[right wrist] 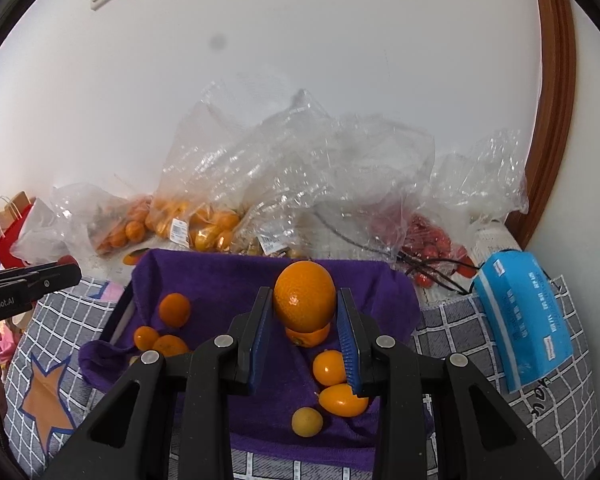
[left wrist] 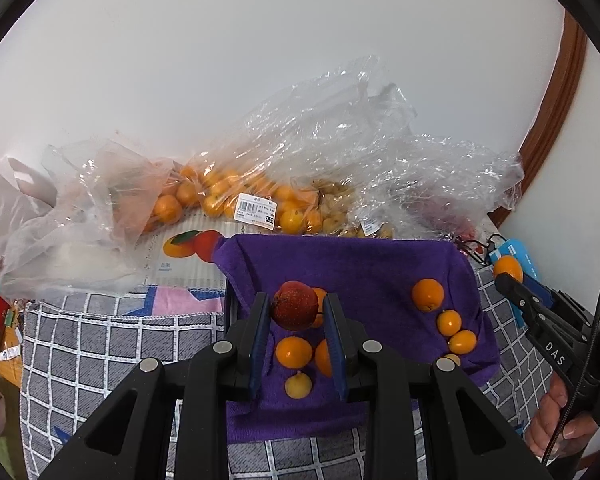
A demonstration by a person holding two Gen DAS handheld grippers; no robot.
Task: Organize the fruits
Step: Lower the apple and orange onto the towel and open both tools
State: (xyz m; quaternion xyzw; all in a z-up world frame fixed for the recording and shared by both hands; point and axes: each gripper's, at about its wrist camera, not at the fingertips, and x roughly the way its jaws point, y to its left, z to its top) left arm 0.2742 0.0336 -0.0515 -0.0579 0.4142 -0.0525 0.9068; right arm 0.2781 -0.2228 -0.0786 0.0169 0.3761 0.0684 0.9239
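My left gripper (left wrist: 295,307) is shut on a dark red fruit (left wrist: 294,305) and holds it above the purple cloth (left wrist: 364,264). My right gripper (right wrist: 305,304) is shut on a large orange (right wrist: 305,296) above the same cloth (right wrist: 220,280). Several small oranges lie loose on the cloth: one group under the left gripper (left wrist: 293,352), another at the cloth's right side (left wrist: 428,294). In the right wrist view, oranges lie at left (right wrist: 174,309) and below the gripper (right wrist: 329,367), with a small yellow fruit (right wrist: 307,421). The right gripper with its orange also shows in the left wrist view (left wrist: 508,270).
Clear plastic bags of oranges (left wrist: 220,196) and red fruit (right wrist: 428,236) are heaped against the white wall. A blue tissue pack (right wrist: 528,316) lies at right on the grey checked cloth (right wrist: 452,328). A white bag (left wrist: 24,224) sits far left.
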